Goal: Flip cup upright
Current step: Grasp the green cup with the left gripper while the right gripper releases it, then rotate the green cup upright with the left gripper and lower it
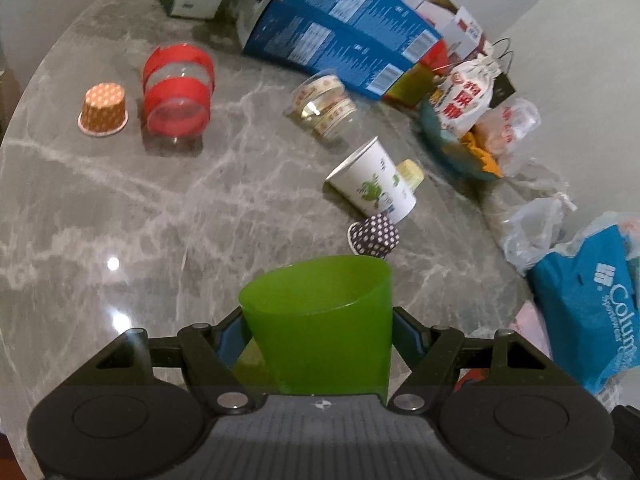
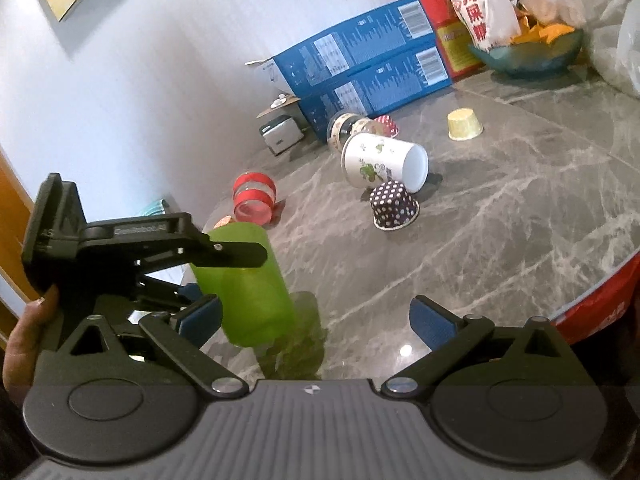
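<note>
My left gripper [image 1: 318,320] is shut on a translucent green plastic cup [image 1: 320,320], its mouth pointing away and a little up, held just above the grey marble table [image 1: 160,208]. In the right wrist view the same green cup [image 2: 248,288] hangs tilted in the left gripper's fingers [image 2: 236,254], low over the table. My right gripper [image 2: 316,320] is open and empty, just right of the cup.
A white floral paper cup [image 1: 372,184] lies on its side. A dark dotted cupcake liner [image 1: 376,236], an orange dotted one [image 1: 104,110], a red-banded clear cup [image 1: 178,92] and a clear patterned cup [image 1: 324,104] are on the table. Blue boxes [image 1: 340,32], bags [image 1: 592,300] and a bowl [image 1: 452,144] crowd the far and right edges.
</note>
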Demonstrator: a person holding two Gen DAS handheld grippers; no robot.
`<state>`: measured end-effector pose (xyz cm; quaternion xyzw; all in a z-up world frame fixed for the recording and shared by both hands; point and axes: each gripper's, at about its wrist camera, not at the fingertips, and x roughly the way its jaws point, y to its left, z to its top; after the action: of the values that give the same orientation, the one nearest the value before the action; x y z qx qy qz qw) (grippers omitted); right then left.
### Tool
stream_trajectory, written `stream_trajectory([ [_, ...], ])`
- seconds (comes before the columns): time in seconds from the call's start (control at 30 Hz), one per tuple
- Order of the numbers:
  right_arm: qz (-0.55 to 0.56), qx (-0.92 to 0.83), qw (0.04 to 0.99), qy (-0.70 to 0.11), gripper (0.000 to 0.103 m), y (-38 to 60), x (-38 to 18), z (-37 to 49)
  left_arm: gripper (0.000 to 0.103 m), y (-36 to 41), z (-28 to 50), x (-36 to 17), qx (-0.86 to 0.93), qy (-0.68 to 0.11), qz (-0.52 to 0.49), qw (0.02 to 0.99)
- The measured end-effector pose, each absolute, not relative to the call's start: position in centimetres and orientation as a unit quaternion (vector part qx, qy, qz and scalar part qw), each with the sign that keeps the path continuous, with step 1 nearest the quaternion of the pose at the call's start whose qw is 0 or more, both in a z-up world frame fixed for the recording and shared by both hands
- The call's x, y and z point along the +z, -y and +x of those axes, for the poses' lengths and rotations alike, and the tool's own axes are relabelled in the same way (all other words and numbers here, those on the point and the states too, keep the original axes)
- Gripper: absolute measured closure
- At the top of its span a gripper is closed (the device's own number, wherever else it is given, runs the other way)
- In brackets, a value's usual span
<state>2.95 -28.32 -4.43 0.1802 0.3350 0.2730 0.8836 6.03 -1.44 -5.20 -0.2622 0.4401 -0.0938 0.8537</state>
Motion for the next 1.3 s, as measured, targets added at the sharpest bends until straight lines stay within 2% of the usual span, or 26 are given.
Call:
stream_trajectory([
  [0.17,0.174,0.27,0.893,-0.315,0.001,27.8,-3.9,3.0,0.027,1.0,5.8,-3.5,-0.103,-0.409,-0.232,0.876],
  [0.33,0.192,0.261,0.904,-0.281,0.001,28.4,-3.5,2.9,0.027,2.4,3.4,-0.8,-0.081,-0.31,-0.137,0.937],
  [0.6,0.177,0.245,0.924,-0.234,0.001,28.8,-3.5,1.8,0.027,6.1,0.8,-1.9,-0.035,-0.199,-0.031,0.979],
  [0.9,0.216,0.247,0.923,-0.203,0.001,30.9,-5.5,1.1,0.027,8.0,0.8,-5.0,0.003,-0.158,-0.023,0.987],
  [1.3,0.228,0.241,0.921,-0.202,0.001,31.7,-6.7,0.9,0.027,9.2,0.5,-7.7,0.029,-0.152,0.025,0.988],
])
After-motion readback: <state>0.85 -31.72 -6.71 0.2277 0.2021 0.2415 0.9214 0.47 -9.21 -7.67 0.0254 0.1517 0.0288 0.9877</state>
